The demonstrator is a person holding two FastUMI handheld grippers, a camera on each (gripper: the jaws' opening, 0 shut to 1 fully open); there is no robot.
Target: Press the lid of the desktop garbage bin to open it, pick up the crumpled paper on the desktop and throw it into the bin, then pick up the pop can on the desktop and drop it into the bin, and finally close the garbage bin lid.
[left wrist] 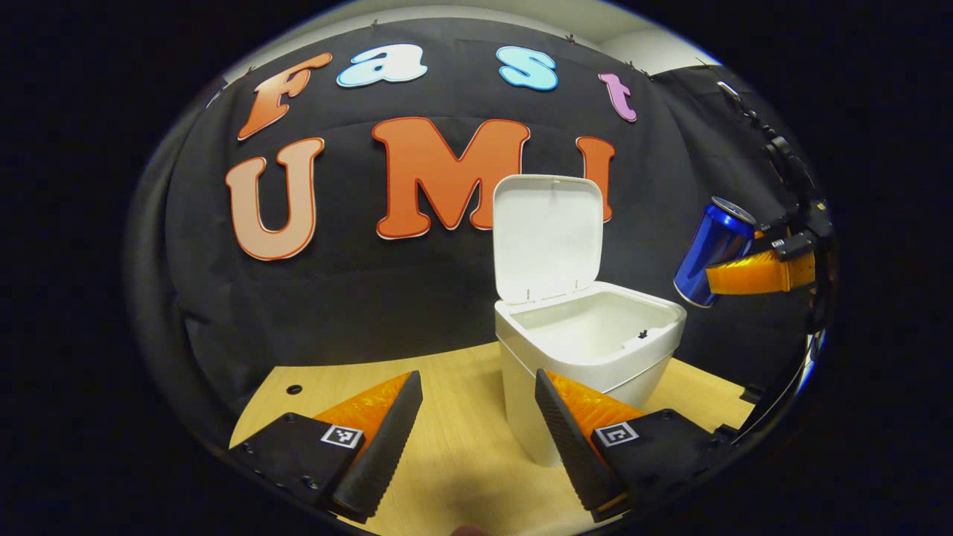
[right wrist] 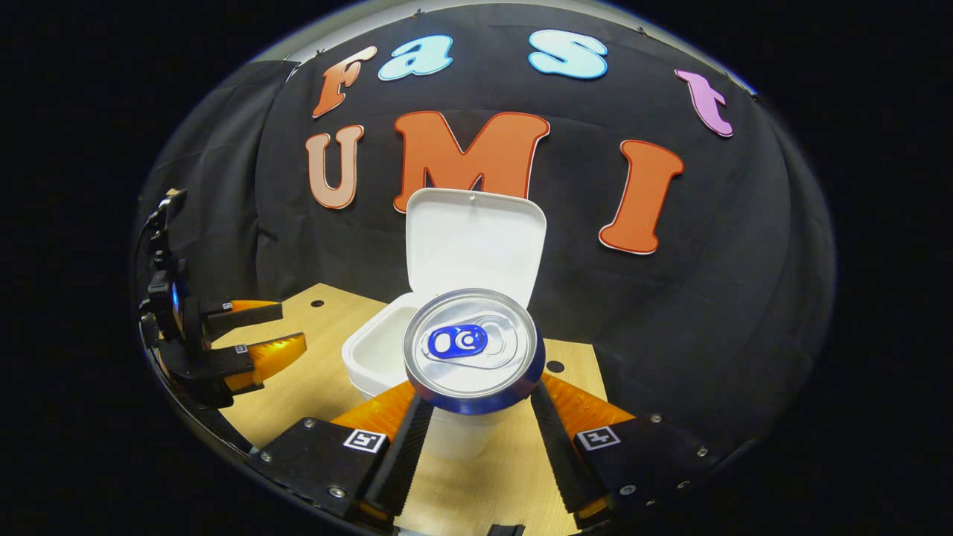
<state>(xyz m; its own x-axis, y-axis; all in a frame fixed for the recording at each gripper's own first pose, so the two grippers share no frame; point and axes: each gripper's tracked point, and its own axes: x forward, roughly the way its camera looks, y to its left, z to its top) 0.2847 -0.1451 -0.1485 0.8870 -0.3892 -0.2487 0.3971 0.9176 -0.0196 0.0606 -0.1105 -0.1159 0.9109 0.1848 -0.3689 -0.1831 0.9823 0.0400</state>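
Now the garbage bin [left wrist: 588,350] stands on the counter [left wrist: 454,447] with its lid [left wrist: 547,238] upright. Right hand-held gripper [right wrist: 476,417] clamps the tilted pop can [right wrist: 473,350] in the air beside the bin's rim. Left hand-held gripper [left wrist: 476,432] sits low before the bin, fingers apart.

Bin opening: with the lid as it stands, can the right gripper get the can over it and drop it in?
Probably yes. The lid stands upright behind the bin, leaving the opening uncovered. The right gripper holds the can raised beside the bin, and the left gripper sits open on the near side, not over the opening.
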